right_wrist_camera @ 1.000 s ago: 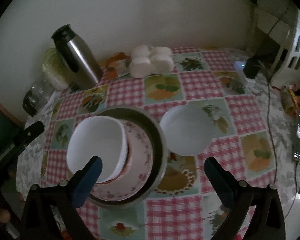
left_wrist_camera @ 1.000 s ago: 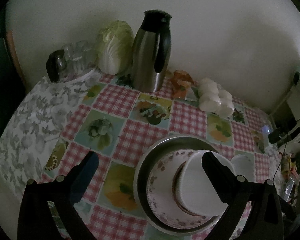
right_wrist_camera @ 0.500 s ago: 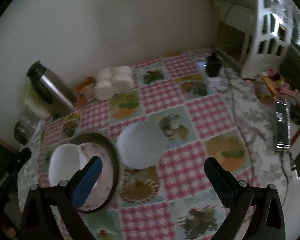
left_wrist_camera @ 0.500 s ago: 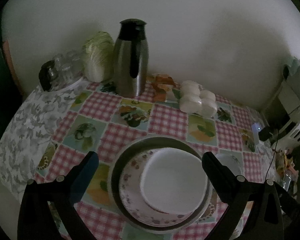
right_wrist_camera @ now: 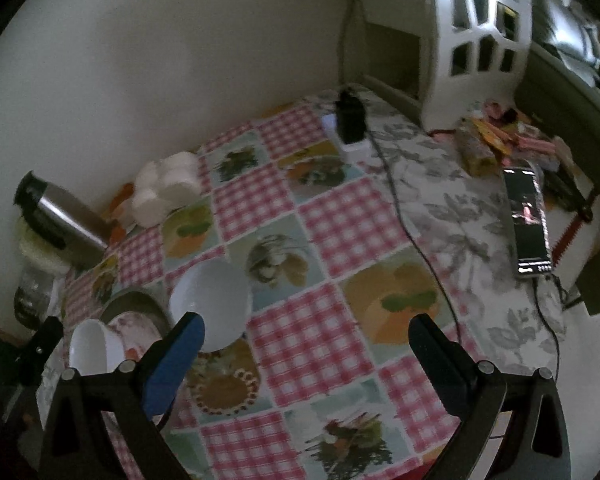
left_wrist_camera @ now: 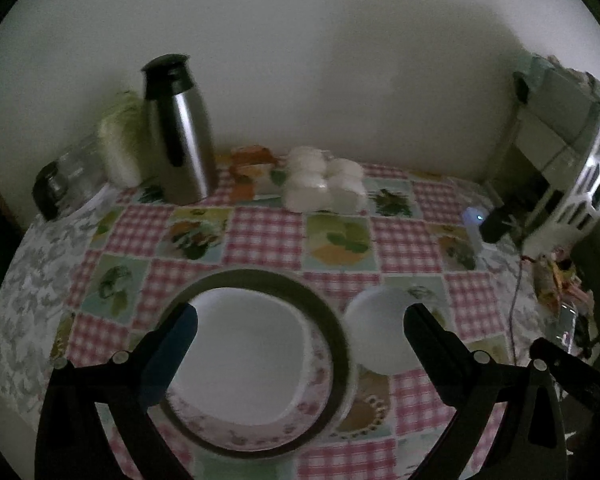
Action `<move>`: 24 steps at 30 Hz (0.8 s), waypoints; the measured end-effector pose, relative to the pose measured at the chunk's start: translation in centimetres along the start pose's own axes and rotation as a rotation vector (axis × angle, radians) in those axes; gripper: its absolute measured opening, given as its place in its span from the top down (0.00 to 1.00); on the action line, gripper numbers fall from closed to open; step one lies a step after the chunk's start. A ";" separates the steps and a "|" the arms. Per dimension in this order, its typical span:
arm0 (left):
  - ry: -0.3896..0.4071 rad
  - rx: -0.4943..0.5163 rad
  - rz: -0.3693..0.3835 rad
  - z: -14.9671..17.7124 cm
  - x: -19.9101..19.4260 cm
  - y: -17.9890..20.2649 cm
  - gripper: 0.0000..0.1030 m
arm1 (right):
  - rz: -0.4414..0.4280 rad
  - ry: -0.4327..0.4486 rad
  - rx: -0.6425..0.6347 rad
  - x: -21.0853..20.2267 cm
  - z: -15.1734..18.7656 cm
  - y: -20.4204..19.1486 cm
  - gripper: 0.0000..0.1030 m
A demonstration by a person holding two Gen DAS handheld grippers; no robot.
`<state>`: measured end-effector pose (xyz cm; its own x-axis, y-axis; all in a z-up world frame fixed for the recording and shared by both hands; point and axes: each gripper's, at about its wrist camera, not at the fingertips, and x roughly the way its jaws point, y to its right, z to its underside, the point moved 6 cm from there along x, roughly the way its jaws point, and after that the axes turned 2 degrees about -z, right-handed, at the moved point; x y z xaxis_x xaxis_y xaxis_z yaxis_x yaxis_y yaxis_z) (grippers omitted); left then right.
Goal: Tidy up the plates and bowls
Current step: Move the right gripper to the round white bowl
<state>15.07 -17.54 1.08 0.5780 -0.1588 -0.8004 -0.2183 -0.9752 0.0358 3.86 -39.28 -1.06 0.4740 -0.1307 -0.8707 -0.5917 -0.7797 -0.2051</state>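
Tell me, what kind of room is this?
Probably a home kitchen or dining corner. A table with a checked fruit-print tablecloth holds a steel thermos jug, a cabbage and a white bowl stacked on a floral plate.

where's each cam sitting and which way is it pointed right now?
Left wrist: on the left claw, above the near table edge, facing the wall; looks down on the white bowl stacked on the floral plate and metal dish. Own open fingers show, plus a dark part at lower right, likely the right claw.
Right wrist: on the right claw, facing the table's right side with the phone. Own open fingers show.
Shared: stack, loose white bowl, thermos, tablecloth.
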 end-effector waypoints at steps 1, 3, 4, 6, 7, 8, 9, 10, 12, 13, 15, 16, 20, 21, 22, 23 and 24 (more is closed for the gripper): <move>-0.001 0.013 0.008 0.0 0.1 0.8 0.00 | 0.009 -0.001 0.010 0.1 -0.1 0.6 0.00; -0.003 0.034 0.019 0.0 0.3 1.8 0.00 | 0.023 -0.004 0.026 0.3 -0.2 1.6 0.00; -0.003 0.048 0.025 -0.1 0.4 2.4 0.00 | 0.028 -0.005 0.034 0.4 -0.3 2.0 0.00; -0.005 0.073 0.035 -0.1 0.7 3.7 0.00 | 0.035 -0.010 0.051 0.6 -0.4 2.9 0.00; -0.010 0.088 0.041 0.0 1.0 4.4 0.00 | 0.038 -0.014 0.058 0.8 -0.5 3.3 0.00; -0.012 0.096 0.045 0.0 1.2 4.8 0.00 | 0.041 -0.016 0.063 0.9 -0.5 3.5 0.00; -0.015 0.107 0.052 0.0 1.5 5.5 0.00 | 0.044 -0.021 0.068 1.1 -0.5 3.8 0.00; -0.018 0.116 0.058 0.1 1.8 6.1 0.00 | 0.047 -0.025 0.072 1.3 -0.5 4.1 0.00; -0.019 0.124 0.066 0.2 2.1 6.9 0.00 | 0.056 -0.035 0.074 1.8 -0.5 4.4 0.00; -0.017 0.124 0.069 0.2 2.4 7.2 0.00 | 0.058 -0.039 0.073 2.0 -0.5 4.5 0.00; -0.021 0.114 0.073 0.2 3.0 7.7 0.00 | 0.059 -0.051 0.070 2.5 -0.6 4.7 0.00; -0.026 0.108 0.073 0.1 3.4 7.9 0.00 | 0.059 -0.057 0.070 2.7 -0.6 4.7 0.00; -0.046 0.081 0.086 0.0 4.9 8.2 0.00 | 0.072 -0.073 0.067 3.6 -0.6 5.1 0.00; -0.061 0.081 0.087 0.1 5.4 8.3 0.00 | 0.077 -0.078 0.064 3.9 -0.6 5.1 0.00; -0.076 0.083 0.092 0.2 5.9 8.5 0.00 | 0.081 -0.085 0.063 4.1 -0.6 5.2 0.00; -0.086 0.081 0.100 0.3 6.3 8.6 0.00 | 0.080 -0.092 0.064 4.4 -0.6 5.1 0.00; -0.098 0.077 0.112 0.4 6.6 8.7 0.00 | 0.077 -0.096 0.065 4.6 -0.6 5.1 0.00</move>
<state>16.72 -27.01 -4.14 0.4682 -0.2460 -0.8487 -0.3388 -0.9370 0.0847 3.41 -44.24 -5.88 0.3629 -0.1267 -0.9232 -0.6664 -0.7277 -0.1622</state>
